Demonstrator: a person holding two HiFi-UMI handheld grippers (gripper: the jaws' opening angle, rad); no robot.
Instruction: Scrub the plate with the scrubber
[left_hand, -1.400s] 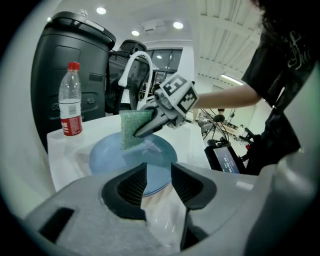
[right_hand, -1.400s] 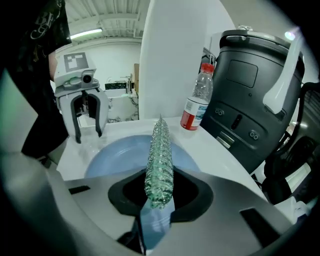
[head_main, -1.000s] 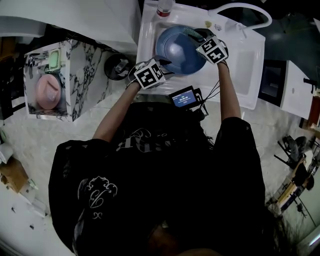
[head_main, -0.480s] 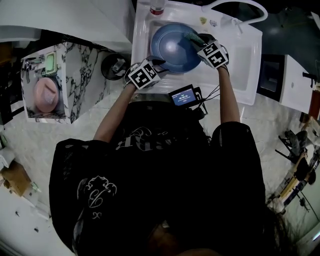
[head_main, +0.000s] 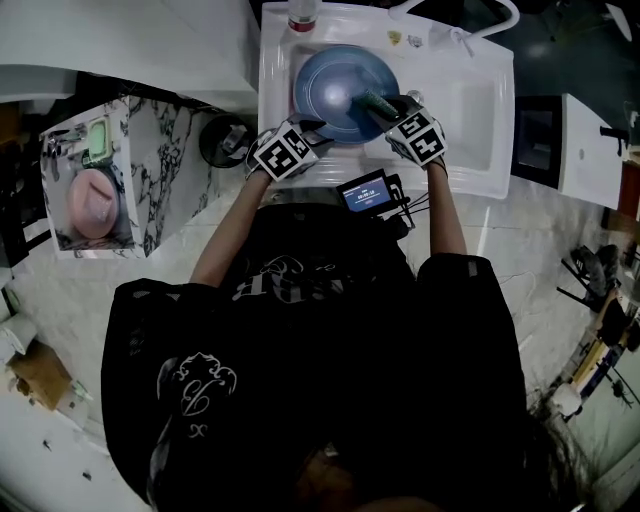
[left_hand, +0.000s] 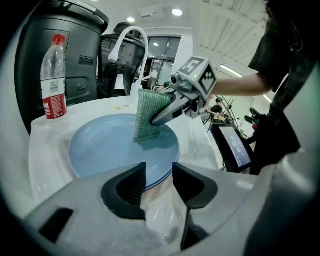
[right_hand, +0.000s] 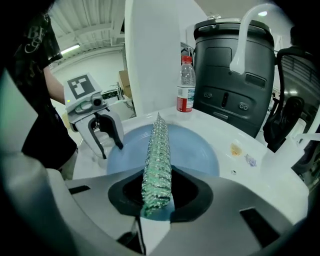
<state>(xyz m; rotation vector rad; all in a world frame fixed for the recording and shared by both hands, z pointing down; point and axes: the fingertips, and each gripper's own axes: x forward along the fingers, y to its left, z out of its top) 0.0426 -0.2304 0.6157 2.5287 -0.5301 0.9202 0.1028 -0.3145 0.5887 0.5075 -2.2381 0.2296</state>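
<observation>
A blue plate (head_main: 335, 85) lies in the white sink (head_main: 470, 100). My right gripper (head_main: 388, 108) is shut on a green mesh scrubber (head_main: 376, 103), whose lower edge rests on the plate's right part. The right gripper view shows the scrubber (right_hand: 157, 160) edge-on between the jaws, over the plate (right_hand: 200, 150). My left gripper (head_main: 312, 128) is at the plate's near-left rim. Its jaws have just been closing, and the rim (left_hand: 159, 181) sits between them. From the left gripper view, the scrubber (left_hand: 149, 114) stands upright on the plate (left_hand: 110, 147).
A water bottle with a red cap (left_hand: 53, 75) stands at the sink's far left corner, next to a white faucet (left_hand: 127, 45). A dark bin (right_hand: 235, 75) is behind the sink. A marble box (head_main: 150, 130) with a pink object (head_main: 90, 190) stands to the left.
The right gripper has drawn the scrubber from the plate's far right rim toward its near right side. The left gripper has stayed at the near-left rim.
</observation>
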